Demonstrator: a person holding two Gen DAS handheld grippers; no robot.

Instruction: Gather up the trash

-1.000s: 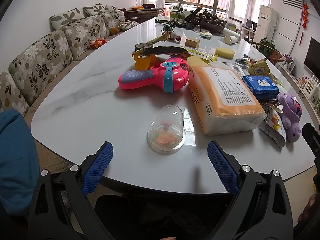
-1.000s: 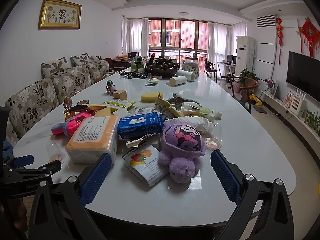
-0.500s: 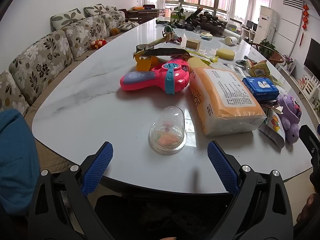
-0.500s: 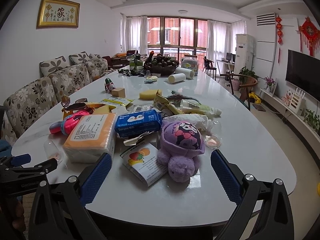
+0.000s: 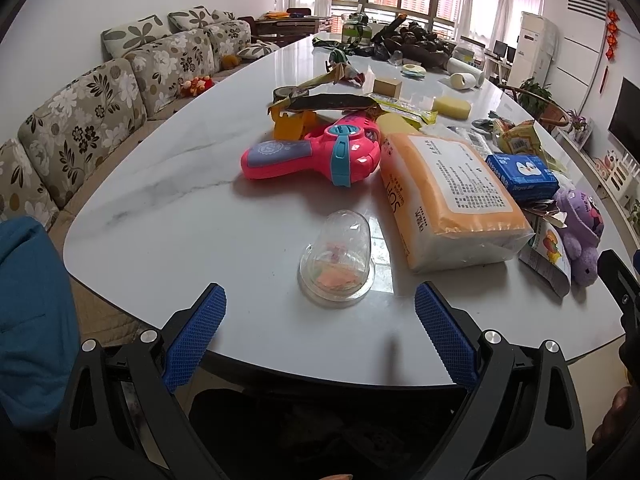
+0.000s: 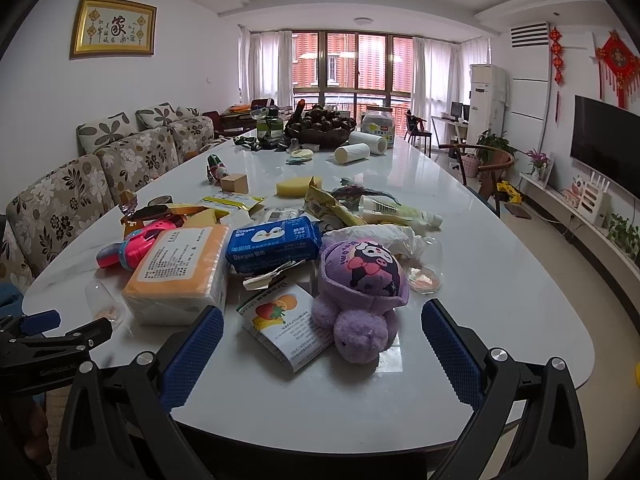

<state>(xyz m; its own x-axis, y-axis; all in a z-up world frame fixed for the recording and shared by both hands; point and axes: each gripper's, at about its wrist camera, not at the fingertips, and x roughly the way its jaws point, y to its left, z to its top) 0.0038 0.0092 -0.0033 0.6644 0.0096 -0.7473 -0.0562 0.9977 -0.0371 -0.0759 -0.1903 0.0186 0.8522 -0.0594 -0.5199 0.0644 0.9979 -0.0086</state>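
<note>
A clear plastic jelly cup [image 5: 337, 263] lies on its side on the white marble table [image 5: 192, 208], just ahead of my left gripper [image 5: 318, 314], which is open and empty. The cup also shows in the right wrist view [image 6: 103, 299]. My right gripper [image 6: 320, 338] is open and empty at the table's near edge, facing a fruit-print snack wrapper [image 6: 286, 326] and a purple plush toy [image 6: 360, 292]. A second clear cup [image 6: 427, 266] lies right of the plush. A crumpled white wrapper [image 6: 384, 236] sits behind it.
An orange tissue pack [image 5: 444, 196], a pink toy hair dryer [image 5: 320, 154], a blue wipes pack [image 6: 274, 244], a yellow sponge [image 6: 298, 186] and paper rolls [image 6: 352, 154] crowd the table. A floral sofa [image 5: 80, 128] runs along the left. The left gripper shows in the right wrist view [image 6: 44, 332].
Both grippers have moved slightly closer to the table; the jelly cup and the plush sit a little nearer in view. Both grippers stay open.
</note>
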